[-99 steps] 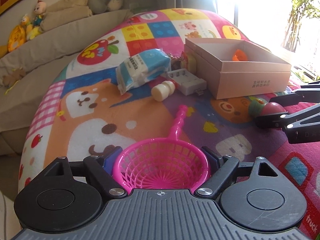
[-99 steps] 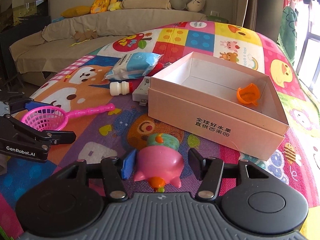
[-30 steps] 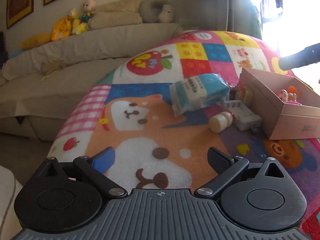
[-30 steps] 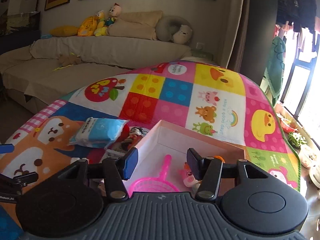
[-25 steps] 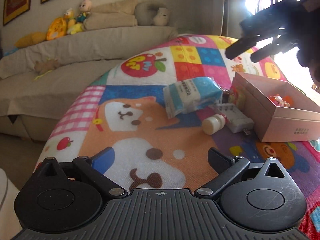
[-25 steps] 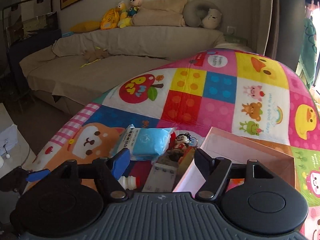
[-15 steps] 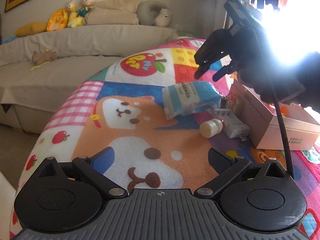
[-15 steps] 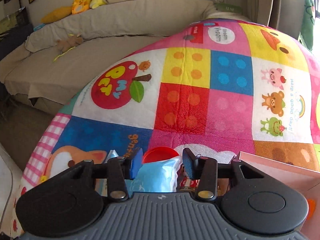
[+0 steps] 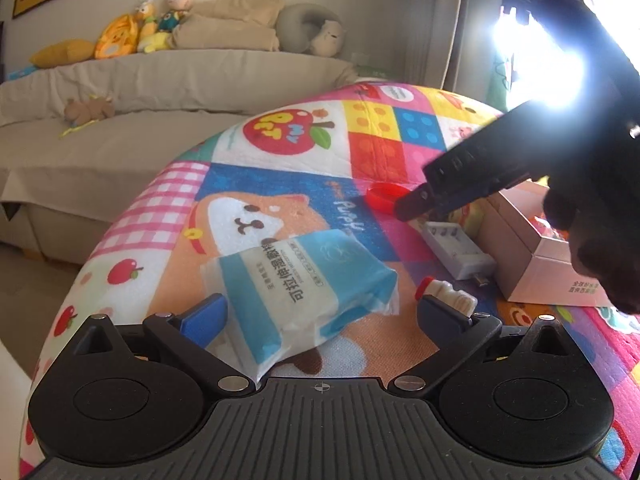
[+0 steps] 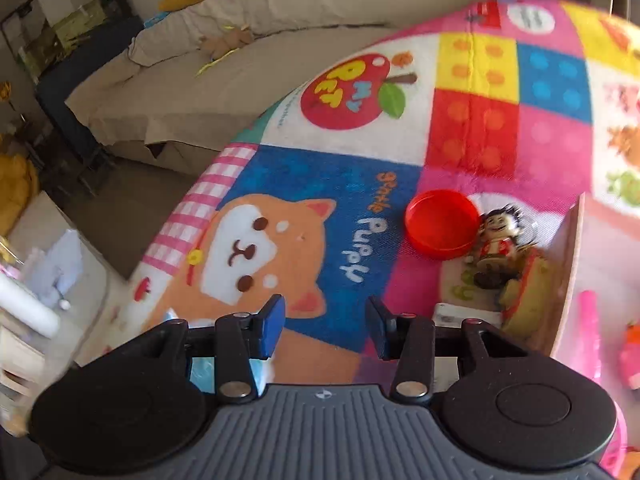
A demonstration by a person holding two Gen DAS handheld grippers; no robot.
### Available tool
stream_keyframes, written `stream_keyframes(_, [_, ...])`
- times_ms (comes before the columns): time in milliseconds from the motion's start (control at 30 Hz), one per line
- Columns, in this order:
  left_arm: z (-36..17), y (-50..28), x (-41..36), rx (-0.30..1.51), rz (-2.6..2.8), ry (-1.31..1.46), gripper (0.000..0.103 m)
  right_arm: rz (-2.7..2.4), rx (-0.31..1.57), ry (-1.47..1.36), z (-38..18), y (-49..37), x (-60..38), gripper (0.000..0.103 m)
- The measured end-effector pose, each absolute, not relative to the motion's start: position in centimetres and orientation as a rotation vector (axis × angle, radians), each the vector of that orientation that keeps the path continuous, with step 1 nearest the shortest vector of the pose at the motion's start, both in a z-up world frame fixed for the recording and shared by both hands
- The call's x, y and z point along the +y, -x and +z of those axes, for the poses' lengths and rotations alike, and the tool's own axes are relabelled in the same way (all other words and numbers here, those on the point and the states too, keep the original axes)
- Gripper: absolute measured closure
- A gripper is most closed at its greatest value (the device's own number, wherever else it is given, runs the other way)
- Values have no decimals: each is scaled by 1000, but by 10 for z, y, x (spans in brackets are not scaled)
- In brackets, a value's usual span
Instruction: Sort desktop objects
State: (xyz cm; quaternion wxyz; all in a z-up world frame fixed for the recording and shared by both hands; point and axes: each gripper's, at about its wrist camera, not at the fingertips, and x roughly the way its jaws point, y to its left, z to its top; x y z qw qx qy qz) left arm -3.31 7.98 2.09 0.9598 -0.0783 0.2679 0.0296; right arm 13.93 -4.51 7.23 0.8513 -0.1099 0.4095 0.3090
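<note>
The left gripper [image 9: 320,312] stands wide open with the tissue pack [image 9: 308,284] lying between its fingers, the blue pad [image 9: 208,312] just beside the pack's near corner; whether either pad touches the wrapper cannot be told. The pack rests on the play mat [image 9: 256,216], over the printed puppy. To its right a small white bottle [image 9: 448,296] with a red cap lies on its side, partly hidden behind the right finger. Beyond that sit a white charger [image 9: 456,248] and the pink box [image 9: 528,256], the charger just beside the box wall.

The right gripper [image 10: 326,326] has its jaws partly apart and holds nothing — only mat shows between them. From the left wrist view its dark body crosses the upper right and hides much of the box, its tip near a red lid [image 10: 442,224]. The lid lies flat on the mat, touching or nearly touching a small figure [image 10: 496,240] at its right; a yellowish thing lies next to the figure against the box wall, too blurred to name. Pink toys show inside the box at the frame's right edge. A beige sofa [image 9: 160,92] with cushions and plush toys runs behind the mat.
</note>
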Motion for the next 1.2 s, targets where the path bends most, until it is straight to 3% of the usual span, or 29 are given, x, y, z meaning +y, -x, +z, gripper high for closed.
stream_keyframes(333, [26, 54, 94, 582, 65, 111, 0, 707, 795, 414, 36, -68, -58, 59])
stream_keyframes(433, [28, 53, 98, 590, 86, 97, 0, 699, 844, 354, 28, -69, -67, 77])
stream_keyframes(933, [30, 42, 36, 634, -218, 70, 0, 556, 747, 333, 26, 5, -182, 77])
stream_keyframes(1000, [36, 46, 26, 595, -193, 13, 0, 502, 719, 341, 24, 7, -191, 75])
stream_keyframes(1133, [44, 31, 28, 566, -15, -70, 0, 456, 694, 284, 21, 9, -207, 53])
stream_keyframes(1200, [43, 18, 34, 560, 30, -105, 0, 449, 686, 268, 21, 10, -210, 48])
